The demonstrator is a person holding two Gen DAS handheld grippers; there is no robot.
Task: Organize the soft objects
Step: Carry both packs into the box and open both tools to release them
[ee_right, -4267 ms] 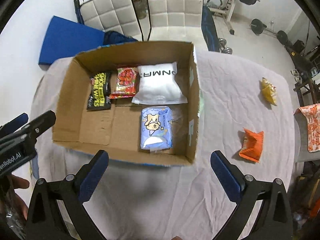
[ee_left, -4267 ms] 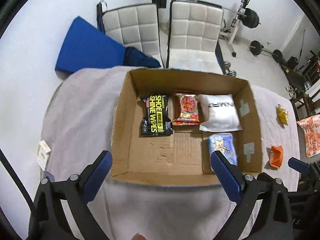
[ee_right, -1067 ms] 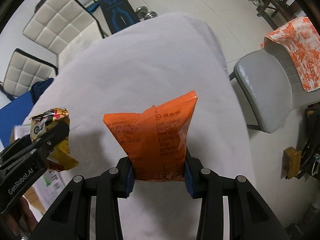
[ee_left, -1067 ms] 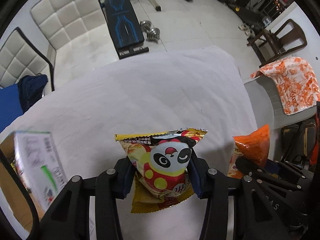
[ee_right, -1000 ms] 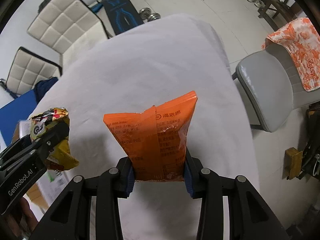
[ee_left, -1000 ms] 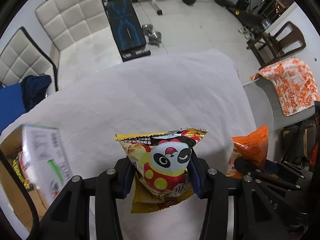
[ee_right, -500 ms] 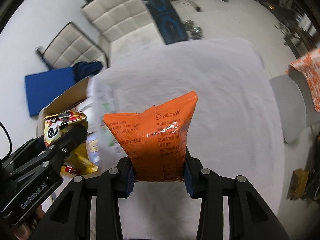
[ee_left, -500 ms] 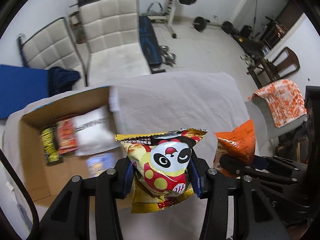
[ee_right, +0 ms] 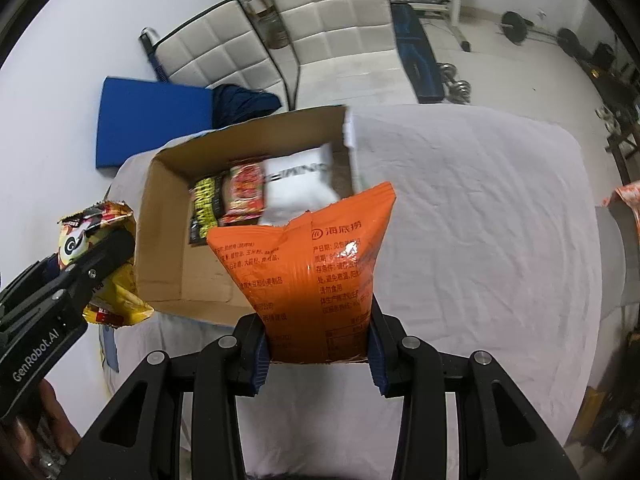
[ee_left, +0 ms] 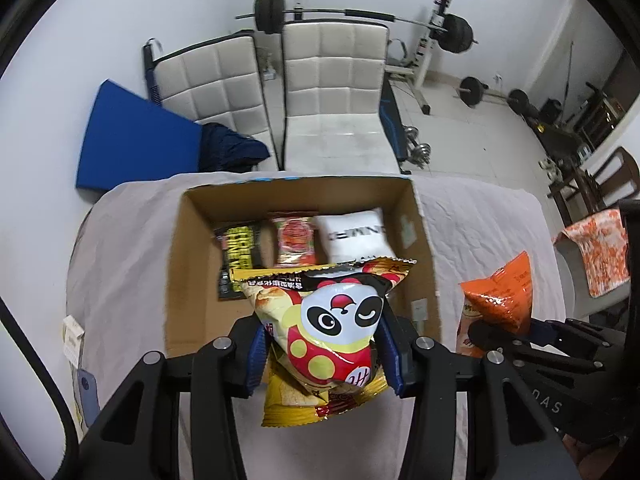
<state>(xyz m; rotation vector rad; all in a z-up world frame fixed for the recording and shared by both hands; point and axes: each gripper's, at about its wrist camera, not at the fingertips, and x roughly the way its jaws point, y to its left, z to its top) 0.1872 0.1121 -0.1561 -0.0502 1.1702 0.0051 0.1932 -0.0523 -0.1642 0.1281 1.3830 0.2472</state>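
Left wrist view: my left gripper (ee_left: 324, 356) clamps the yellow panda-print snack bag (ee_left: 328, 320) above the open cardboard box (ee_left: 184, 264).
Right wrist view: my right gripper (ee_right: 318, 354) pinches the orange foil packet (ee_right: 316, 268); box contents look blurred.

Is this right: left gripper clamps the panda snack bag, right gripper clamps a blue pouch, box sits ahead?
Not quite. The right gripper clamps an orange pouch, not blue, as the right wrist view shows. The left gripper does clamp the panda snack bag, cardboard box ahead.
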